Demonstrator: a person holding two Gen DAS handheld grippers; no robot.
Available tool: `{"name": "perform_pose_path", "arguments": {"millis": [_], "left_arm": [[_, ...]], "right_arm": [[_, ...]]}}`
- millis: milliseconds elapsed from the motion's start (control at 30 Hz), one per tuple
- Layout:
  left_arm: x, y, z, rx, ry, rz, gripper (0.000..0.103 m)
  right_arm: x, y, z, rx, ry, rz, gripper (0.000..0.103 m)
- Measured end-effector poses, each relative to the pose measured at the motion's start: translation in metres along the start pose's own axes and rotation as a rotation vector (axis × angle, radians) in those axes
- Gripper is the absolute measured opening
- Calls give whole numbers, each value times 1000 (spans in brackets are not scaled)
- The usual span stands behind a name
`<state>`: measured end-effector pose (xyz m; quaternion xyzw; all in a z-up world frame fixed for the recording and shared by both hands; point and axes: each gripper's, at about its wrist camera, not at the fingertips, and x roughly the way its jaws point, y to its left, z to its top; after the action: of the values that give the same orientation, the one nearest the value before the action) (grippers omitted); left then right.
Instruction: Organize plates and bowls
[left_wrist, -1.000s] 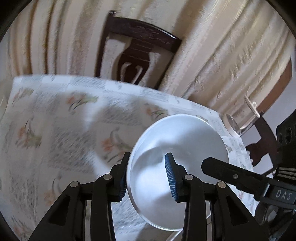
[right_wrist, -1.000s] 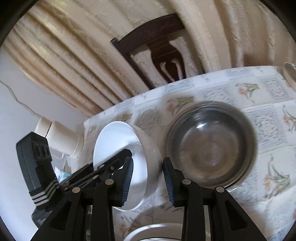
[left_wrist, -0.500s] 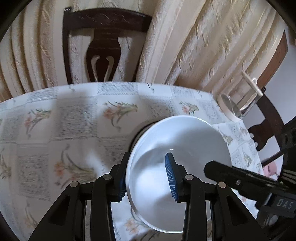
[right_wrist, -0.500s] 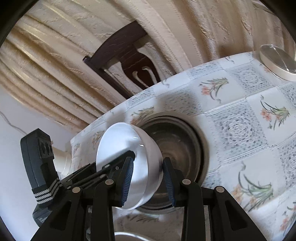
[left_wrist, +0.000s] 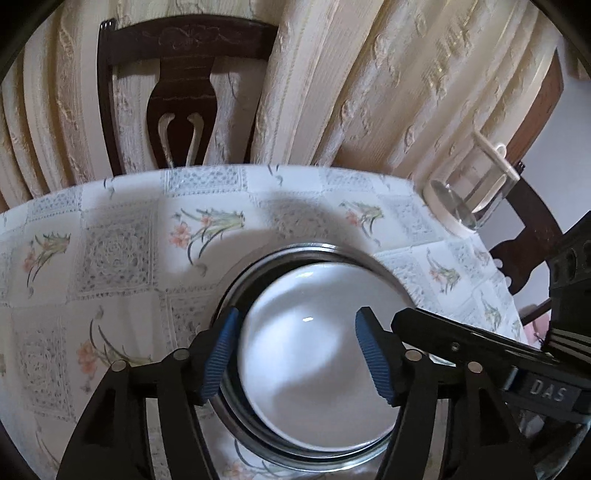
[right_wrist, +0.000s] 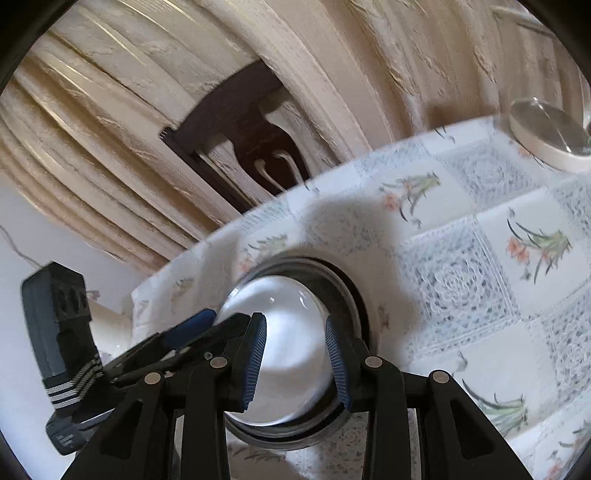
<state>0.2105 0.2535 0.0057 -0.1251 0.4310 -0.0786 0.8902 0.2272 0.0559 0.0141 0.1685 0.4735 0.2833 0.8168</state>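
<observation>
White bowl (left_wrist: 317, 354) nested inside steel bowl (left_wrist: 258, 266) on the bench (left_wrist: 122, 243), nesting apparently done; left hand-held gripper (left_wrist: 295, 354) spread, straddling the white bowl's near rim; right hand-held gripper (right_wrist: 295, 360) spread alongside; other dishes, if any, unseen.

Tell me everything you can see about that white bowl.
The white bowl is round, smooth and glossy, like ceramic, and looks empty. It sits upright inside a larger metal bowl on the flowered tablecloth. The left gripper has opened, its blue pads either side of the near rim and apart from it. The right gripper straddles the opposite rim; whether it touches is unclear.
</observation>
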Motion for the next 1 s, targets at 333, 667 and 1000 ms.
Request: {"name": "perform_pose_path", "arguments": {"millis": [333,667,1000], "left_arm": [[-19,14,-11,-33,-33,31,72],[-19,36,-25,-67,-23,90,72],[-14,20,-31,8,-32,127,72]], "right_arm": [[-15,-2,-9,-40,-57,-80,52],[-22,-31,-15,22,-27,-75,59],[-16,-29,-18,31,-7,-39,61]]}}
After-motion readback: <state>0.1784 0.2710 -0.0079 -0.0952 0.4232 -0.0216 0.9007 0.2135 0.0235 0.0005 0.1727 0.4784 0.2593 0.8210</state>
